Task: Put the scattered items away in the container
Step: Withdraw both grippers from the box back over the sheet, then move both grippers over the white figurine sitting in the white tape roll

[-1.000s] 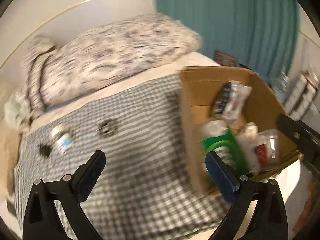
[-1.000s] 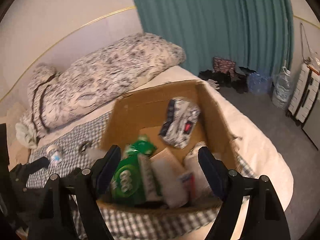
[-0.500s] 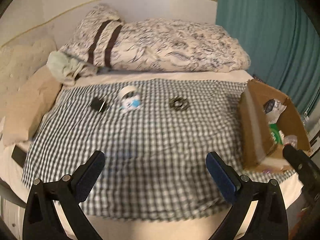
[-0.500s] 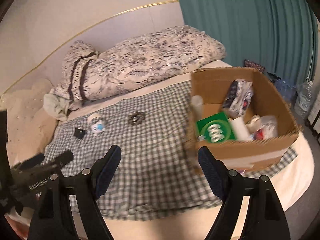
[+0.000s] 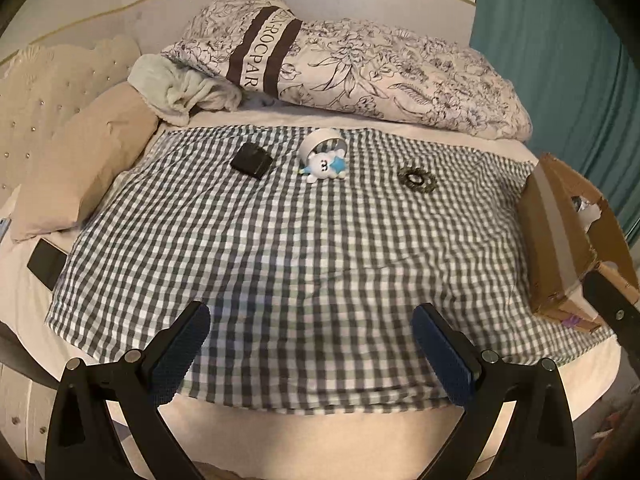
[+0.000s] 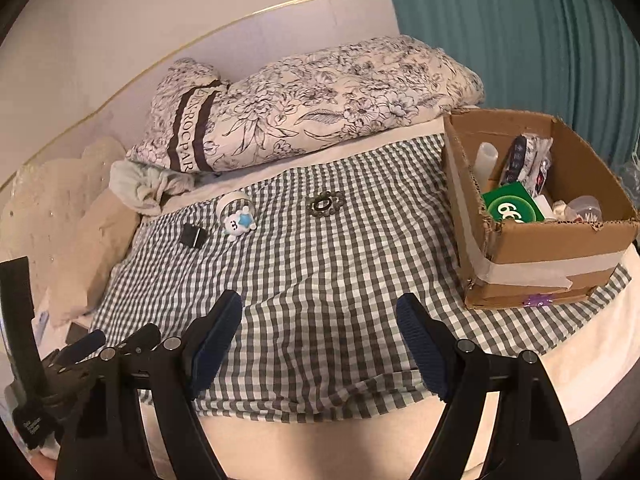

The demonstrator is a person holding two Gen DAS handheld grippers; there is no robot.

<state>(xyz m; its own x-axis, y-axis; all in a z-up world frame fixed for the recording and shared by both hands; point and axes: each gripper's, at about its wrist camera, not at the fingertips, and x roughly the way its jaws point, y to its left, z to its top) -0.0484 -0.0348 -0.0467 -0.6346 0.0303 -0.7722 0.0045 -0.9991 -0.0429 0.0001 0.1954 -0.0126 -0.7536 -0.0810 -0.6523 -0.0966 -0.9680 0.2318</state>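
Both your claws were wide open and holding nothing, hanging over the near edge of the checked cloth (image 5: 320, 264). Three bits were left out on the far side of it: the small black box (image 5: 251, 159) on the left, the white bear toy with its cup (image 5: 326, 160) in the middle, and the dark metal ring thing (image 5: 417, 178) to the right. The cardboard box (image 6: 560, 236) sat at the right edge, already part full. From the left gripper (image 5: 310, 354) the bear lay pretty much dead ahead. The right gripper (image 6: 320, 346) lined up with the ring (image 6: 326, 202) instead, closer to the box, so I'd guess that was yours to grab first.
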